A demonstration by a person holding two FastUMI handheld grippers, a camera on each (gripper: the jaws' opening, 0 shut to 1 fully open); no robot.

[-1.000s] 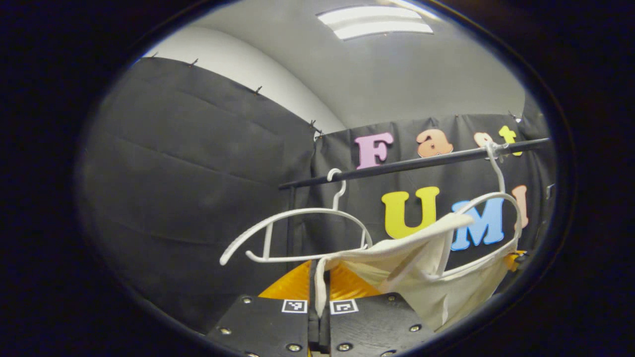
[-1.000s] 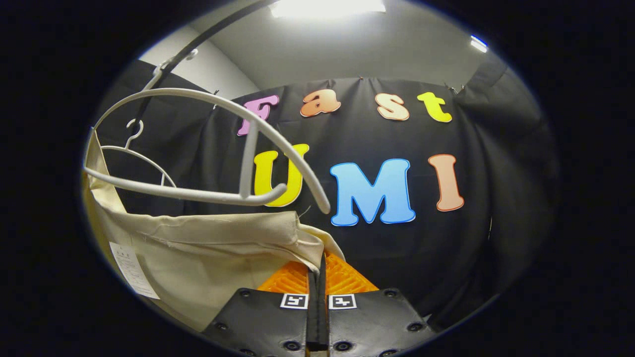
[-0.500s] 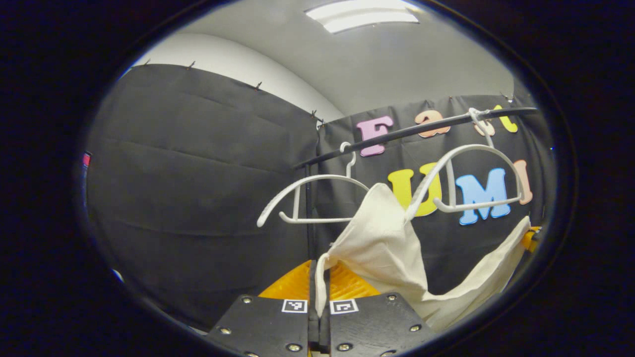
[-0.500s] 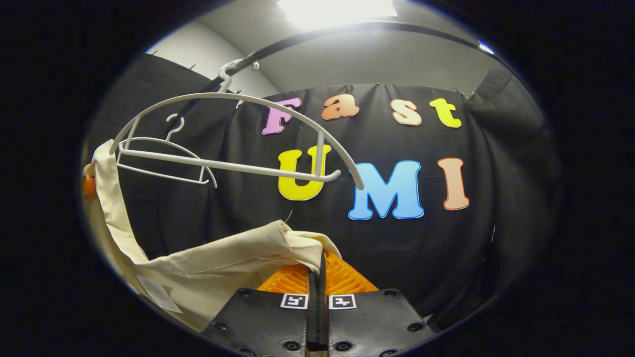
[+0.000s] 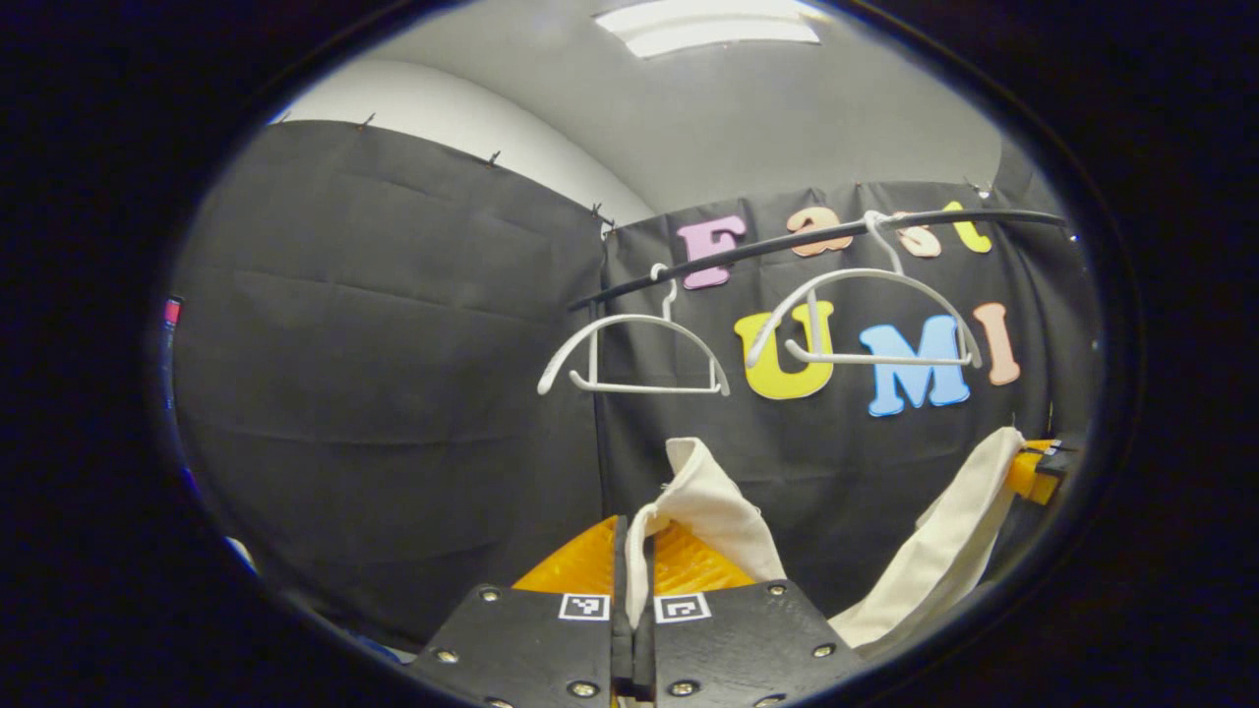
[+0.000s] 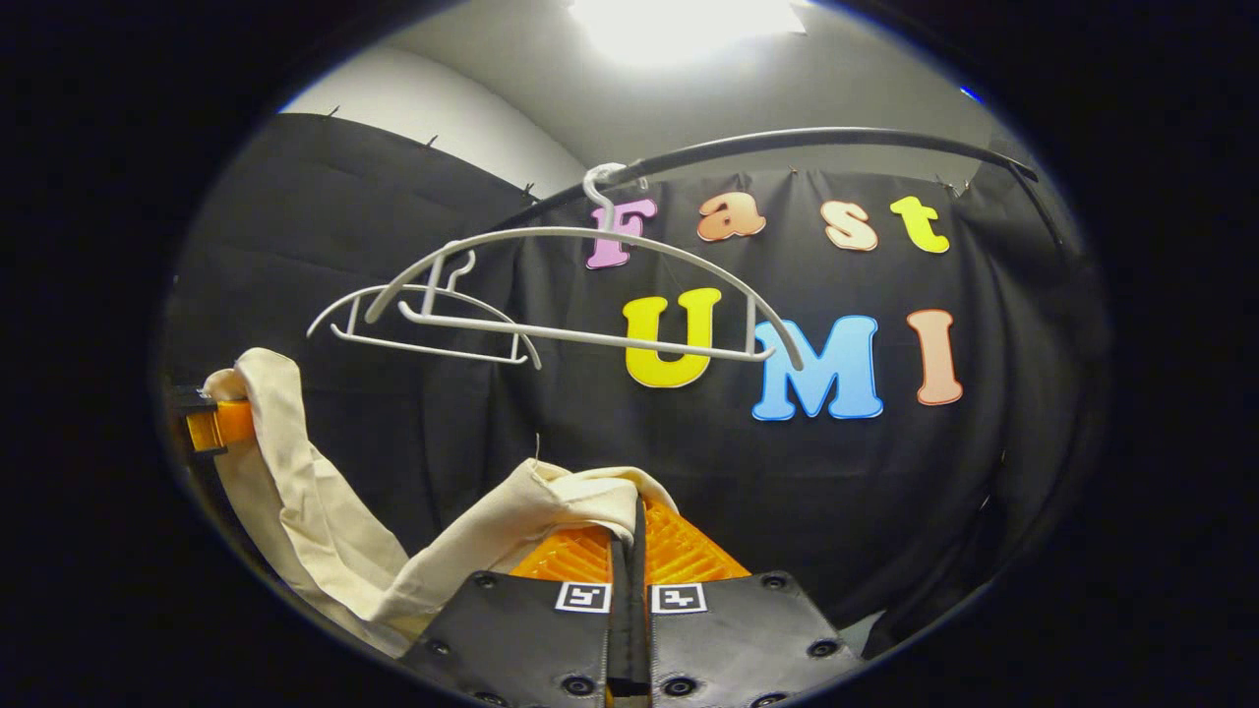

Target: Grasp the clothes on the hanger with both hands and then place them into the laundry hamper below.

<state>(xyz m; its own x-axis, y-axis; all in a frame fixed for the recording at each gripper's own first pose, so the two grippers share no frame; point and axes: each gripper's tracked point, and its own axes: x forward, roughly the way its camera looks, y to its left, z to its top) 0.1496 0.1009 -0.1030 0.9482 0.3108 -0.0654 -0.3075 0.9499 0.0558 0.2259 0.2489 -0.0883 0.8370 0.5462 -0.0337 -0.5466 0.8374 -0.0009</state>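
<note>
A cream cloth garment (image 5: 723, 511) hangs free of the hangers, slung between both grippers. My left gripper (image 5: 634, 536) is shut on one edge of it. In the left gripper view the other end (image 5: 949, 546) runs up to the right gripper (image 5: 1033, 472) at the far right. My right gripper (image 6: 629, 526) is shut on the garment's edge (image 6: 551, 492), and the cloth sags left (image 6: 295, 501) to the left gripper (image 6: 211, 423). Two bare white hangers (image 5: 866, 320) (image 5: 634, 354) hang on the black rail (image 5: 816, 241) above.
The rail (image 6: 787, 147) curves overhead in the right gripper view with both hangers (image 6: 580, 295) (image 6: 423, 320) under it. Black cloth walls close in the back and left. A ceiling lamp (image 5: 718, 25) shines above.
The garment has slipped off the right hanger, which has swung back level and bare. Both grippers have come down and back from the rail, still holding the cloth.
</note>
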